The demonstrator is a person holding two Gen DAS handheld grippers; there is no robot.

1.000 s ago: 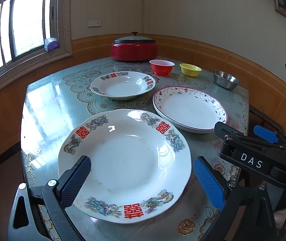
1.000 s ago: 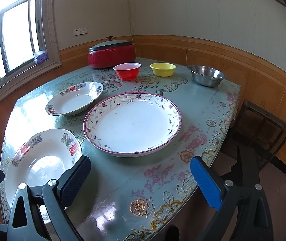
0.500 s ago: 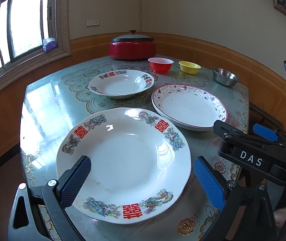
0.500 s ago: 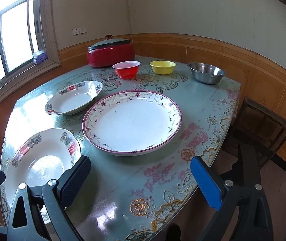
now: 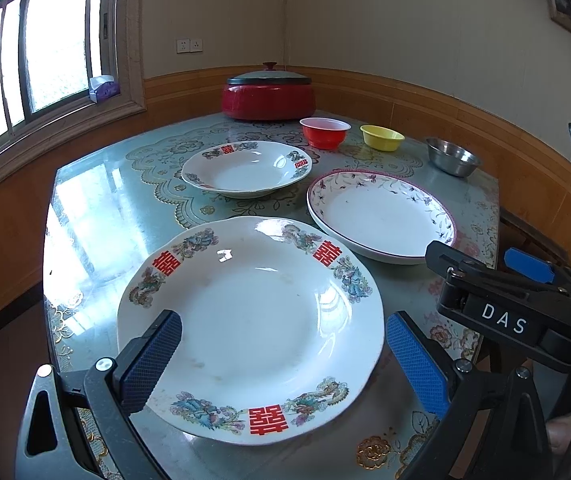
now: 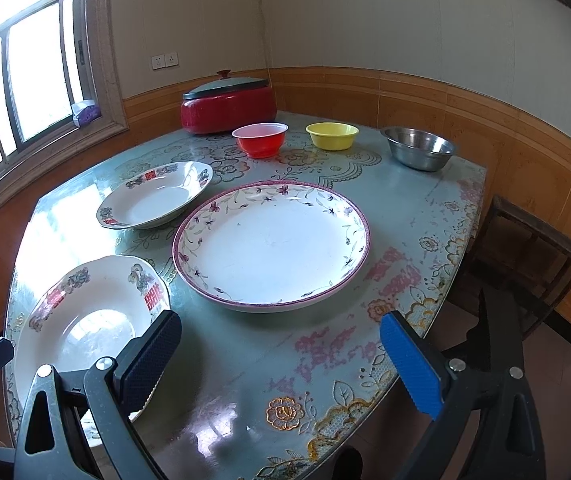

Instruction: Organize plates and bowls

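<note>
A large white plate with red characters (image 5: 251, 320) (image 6: 81, 320) lies at the table's near left, and my open left gripper (image 5: 285, 356) hovers over its near rim with nothing between the fingers. A purple-rimmed floral plate (image 5: 381, 216) (image 6: 271, 246) sits to its right. Behind them rests a smaller deep plate with red characters (image 5: 247, 168) (image 6: 155, 196). Farther back stand a red bowl (image 5: 324, 132) (image 6: 260, 139), a yellow bowl (image 5: 382, 137) (image 6: 332, 135) and a steel bowl (image 5: 452, 157) (image 6: 419, 148). My right gripper (image 6: 281, 364) is open above the table's near edge, in front of the floral plate.
A red lidded pot (image 5: 268, 96) (image 6: 227, 106) stands at the back of the table (image 6: 405, 216). A window with a tissue box on its sill (image 5: 103, 88) is at left. A dark wooden stool (image 6: 525, 256) sits beside the table's right edge. The right gripper's body (image 5: 501, 312) shows at right.
Both grippers have tilted and risen slightly, so the plates and bowls sit a little lower and farther in the views. Nothing on the table has moved.
</note>
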